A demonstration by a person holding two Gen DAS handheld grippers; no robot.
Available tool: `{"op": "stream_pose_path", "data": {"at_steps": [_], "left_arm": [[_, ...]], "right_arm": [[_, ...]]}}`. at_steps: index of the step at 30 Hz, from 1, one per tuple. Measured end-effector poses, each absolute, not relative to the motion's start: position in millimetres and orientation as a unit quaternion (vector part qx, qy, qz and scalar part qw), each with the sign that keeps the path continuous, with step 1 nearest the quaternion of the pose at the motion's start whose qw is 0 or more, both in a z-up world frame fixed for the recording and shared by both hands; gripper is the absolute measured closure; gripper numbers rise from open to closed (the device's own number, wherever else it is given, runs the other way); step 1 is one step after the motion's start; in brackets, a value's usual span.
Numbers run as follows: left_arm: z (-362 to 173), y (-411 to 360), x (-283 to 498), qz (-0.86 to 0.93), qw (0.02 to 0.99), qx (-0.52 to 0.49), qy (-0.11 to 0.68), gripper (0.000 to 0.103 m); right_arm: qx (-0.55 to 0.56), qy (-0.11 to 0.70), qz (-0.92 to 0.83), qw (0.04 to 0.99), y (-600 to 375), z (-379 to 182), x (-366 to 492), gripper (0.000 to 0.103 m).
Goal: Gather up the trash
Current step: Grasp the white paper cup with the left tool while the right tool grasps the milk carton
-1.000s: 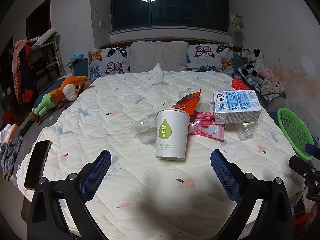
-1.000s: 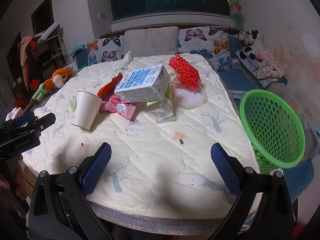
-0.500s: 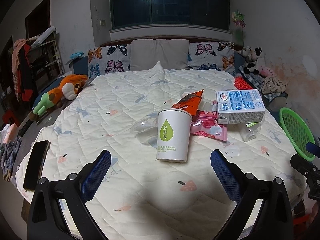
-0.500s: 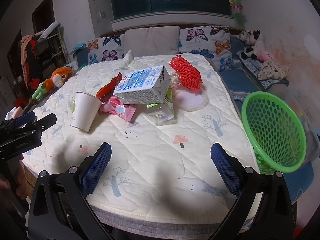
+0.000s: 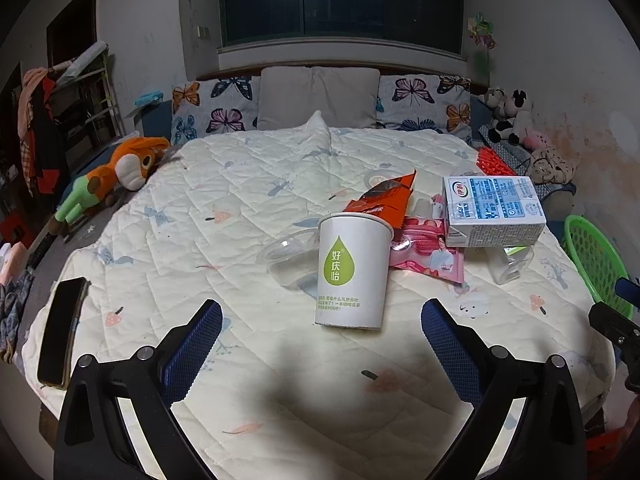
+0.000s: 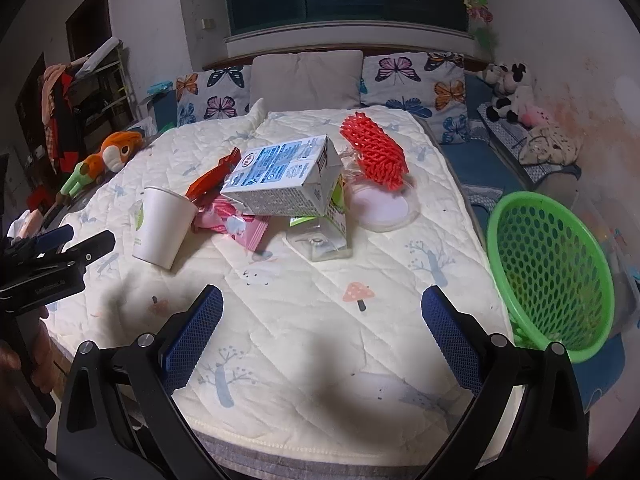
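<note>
Closer now than a second ago, the left gripper [image 5: 322,340] has eased toward the paper cup [image 5: 353,270], which stands upright and fills more of its view; the jaws are spread wide and empty, so a grasp looks imminent but not begun. Behind the cup lie an orange wrapper [image 5: 384,198], a pink packet [image 5: 430,250] and a milk carton [image 5: 494,210]. Right of the cup, well apart, the green basket [image 6: 548,268] sits at the bed's edge, cut off in the left view. The right gripper [image 6: 322,338] hangs released over bare quilt [image 6: 300,340]. A clear container [image 5: 290,260] beside the cup is hard to make out.
</note>
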State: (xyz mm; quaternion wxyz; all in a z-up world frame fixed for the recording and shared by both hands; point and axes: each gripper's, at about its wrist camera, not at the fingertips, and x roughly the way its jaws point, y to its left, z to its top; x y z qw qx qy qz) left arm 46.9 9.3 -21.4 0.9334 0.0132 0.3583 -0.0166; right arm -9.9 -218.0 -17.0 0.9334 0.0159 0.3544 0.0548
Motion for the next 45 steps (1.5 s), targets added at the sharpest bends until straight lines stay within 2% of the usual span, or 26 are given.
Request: {"op": "stream_pose_path", "data": {"at_steps": [17, 33, 35, 45], "left_arm": [[-41.4, -3.1, 113.4, -0.038, 0.911, 0.022, 0.411, 0.006], [-58.4, -2.8, 148.6, -0.077, 0.896, 0.016, 0.437, 0.008], [-56.9, -4.2, 148.3, -0.081, 0.897, 0.020, 0.433, 0.015], [-52.0, -3.8, 146.6, -0.103, 0.900, 0.033, 0.423, 0.029]], "right_arm": [[-0.013, 0.357, 0.094, 0.929, -220.4, -8.0, 25.5, 0.004], [-0.130, 0.371, 0.200, 0.897, -194.7, 7.9, 81.2, 0.004], [-0.149, 0.368, 0.209, 0.894, -188.3, 8.6, 85.8, 0.004], [-0.205, 0.382, 0.262, 0.862, -166.4, 6.9, 119.2, 0.005]]}}
